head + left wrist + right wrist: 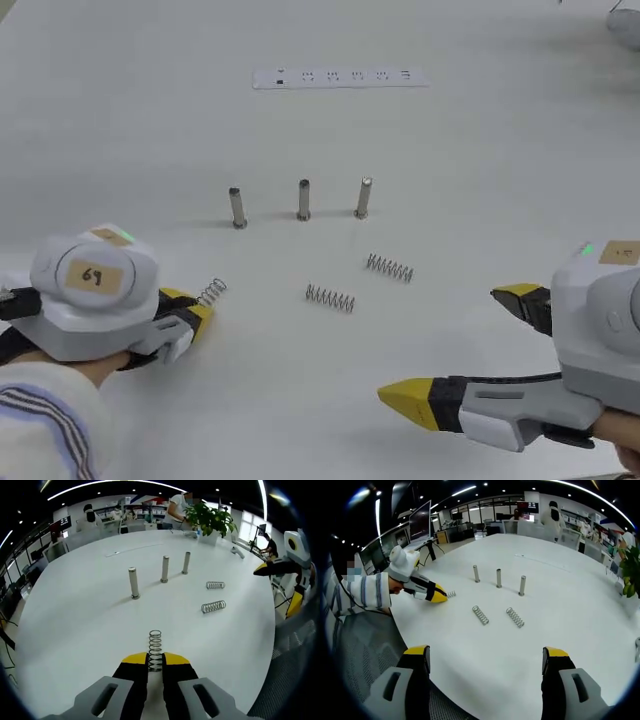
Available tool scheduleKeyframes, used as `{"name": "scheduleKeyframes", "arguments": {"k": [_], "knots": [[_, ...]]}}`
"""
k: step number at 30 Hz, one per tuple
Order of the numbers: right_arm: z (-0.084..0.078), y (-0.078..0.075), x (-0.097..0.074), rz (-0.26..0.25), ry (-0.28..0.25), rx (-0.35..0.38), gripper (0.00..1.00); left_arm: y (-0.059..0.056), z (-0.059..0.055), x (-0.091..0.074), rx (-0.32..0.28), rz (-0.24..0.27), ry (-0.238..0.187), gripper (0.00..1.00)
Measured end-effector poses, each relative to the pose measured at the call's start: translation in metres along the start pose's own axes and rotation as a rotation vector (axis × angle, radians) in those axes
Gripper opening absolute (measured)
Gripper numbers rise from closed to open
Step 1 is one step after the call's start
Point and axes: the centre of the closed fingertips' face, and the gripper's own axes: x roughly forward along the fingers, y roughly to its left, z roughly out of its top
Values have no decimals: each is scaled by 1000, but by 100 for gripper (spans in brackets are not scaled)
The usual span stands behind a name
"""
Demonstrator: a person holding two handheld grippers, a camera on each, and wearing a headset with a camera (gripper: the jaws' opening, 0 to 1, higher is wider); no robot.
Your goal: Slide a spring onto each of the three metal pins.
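Three upright metal pins stand in a row on the white table: left pin point(237, 207), middle pin point(303, 199), right pin point(363, 198). My left gripper point(203, 304) is shut on one end of a spring point(155, 647), which sticks out ahead of the yellow tips toward the left pin point(133, 582). Two more springs lie flat on the table, one point(330, 298) in the middle and one point(389, 267) nearer the right pin. My right gripper point(465, 345) hovers open at the table's near right, jaws far apart, nothing between them.
A white strip with printed marks point(340, 78) lies on the table beyond the pins. A potted plant point(210, 517) stands on the far side of the table. A person's striped sleeve point(40, 425) is at the lower left.
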Motion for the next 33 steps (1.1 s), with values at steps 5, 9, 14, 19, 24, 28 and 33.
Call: {"name": "scheduleKeyframes", "arguments": {"k": [5, 9, 14, 19, 24, 28, 33], "knots": [[2, -1, -1, -4, -2, -5, 91, 1, 0, 0, -32, -2, -9, 2], [2, -2, -3, -11, -7, -2, 91, 2, -1, 0, -35, -6, -10, 2], [1, -4, -5, -20, -5, 1, 91, 5, -2, -2, -86, -3, -7, 2], [2, -4, -6, -20, -12, -1, 92, 6, -3, -2, -119, -13, -6, 2], [3, -4, -6, -22, -10, -5, 92, 6, -4, -2, -117, -19, -1, 2], [4, -5, -5, -22, -8, -9, 91, 10, -2, -3, -116, -6, -5, 2], [6, -6, -5, -21, -8, -17, 91, 12, 2, -6, -130, -6, -17, 2]]}}
